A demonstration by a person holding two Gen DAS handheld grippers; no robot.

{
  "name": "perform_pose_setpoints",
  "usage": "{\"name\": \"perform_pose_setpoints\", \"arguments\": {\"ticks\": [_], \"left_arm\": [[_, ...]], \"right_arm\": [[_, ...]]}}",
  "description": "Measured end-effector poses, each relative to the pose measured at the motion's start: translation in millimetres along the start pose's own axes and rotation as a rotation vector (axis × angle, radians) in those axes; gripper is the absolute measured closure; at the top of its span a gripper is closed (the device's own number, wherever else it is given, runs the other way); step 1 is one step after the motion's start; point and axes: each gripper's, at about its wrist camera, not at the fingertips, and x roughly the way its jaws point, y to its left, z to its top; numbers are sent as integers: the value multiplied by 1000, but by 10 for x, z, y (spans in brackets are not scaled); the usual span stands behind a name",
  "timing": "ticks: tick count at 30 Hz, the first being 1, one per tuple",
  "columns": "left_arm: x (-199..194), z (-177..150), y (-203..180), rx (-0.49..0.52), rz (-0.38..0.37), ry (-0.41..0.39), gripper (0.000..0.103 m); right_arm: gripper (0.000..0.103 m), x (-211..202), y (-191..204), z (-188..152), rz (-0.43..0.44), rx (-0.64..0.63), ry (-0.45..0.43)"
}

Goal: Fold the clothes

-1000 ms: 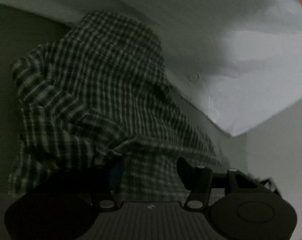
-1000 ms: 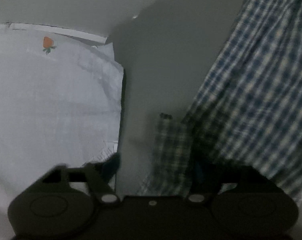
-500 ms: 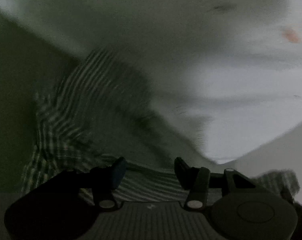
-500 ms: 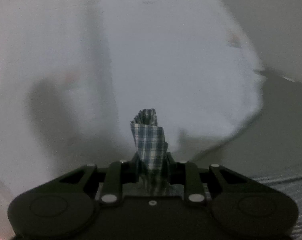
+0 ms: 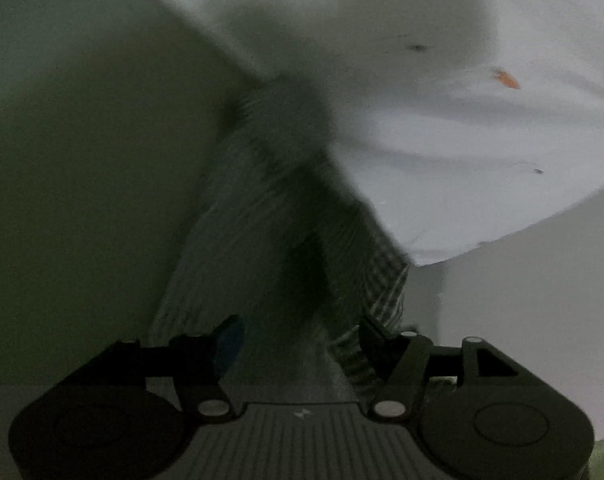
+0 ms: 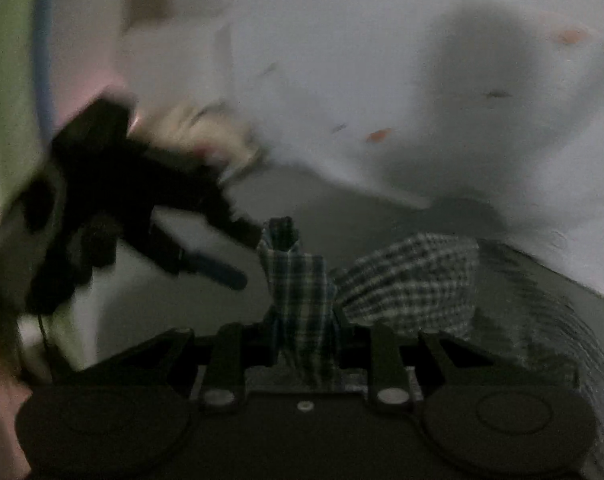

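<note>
Checked shirt (image 6: pixel 302 292) pinched between right fingers (image 6: pixel 343 320); left fingers (image 5: pixel 230 340) spread, just widening, blurred cloth between.

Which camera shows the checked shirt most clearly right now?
The right wrist view: the blue-and-white checked shirt stands sharp there, pinched in the right gripper. The left wrist view shows the shirt only as a dark, motion-blurred sweep.

Light: dim, grey cast
Shadows: soft dark patches on the white sheet (image 5: pixel 481 128)
Blur: heavy smear on the checked cloth (image 5: pixel 286 208)
Edges: fisheye-bent, black corners
</note>
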Motion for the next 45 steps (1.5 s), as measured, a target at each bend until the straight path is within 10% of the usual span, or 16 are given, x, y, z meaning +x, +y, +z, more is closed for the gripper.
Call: {"name": "perform_pose_setpoints", "arguments": {"ticks": [8,14,22,35,45], "left_arm": [[-164,-436,260,-38,85,46,38],[27,-608,198,34,158,107,37],[244,-572,16,131,142,140,30],[556,-507,-329,435,176,91,10],[959,-439,-605,485,280,58,10]], "right_arm": [[78,126,727,-462,73,-272,158],[68,384,734,-594,62,-250,276],[25,297,769,-630,27,-66,362],[13,-245,100,-721,-360,353,245],[11,-852,-615,-1121,-540,687,110]]}}
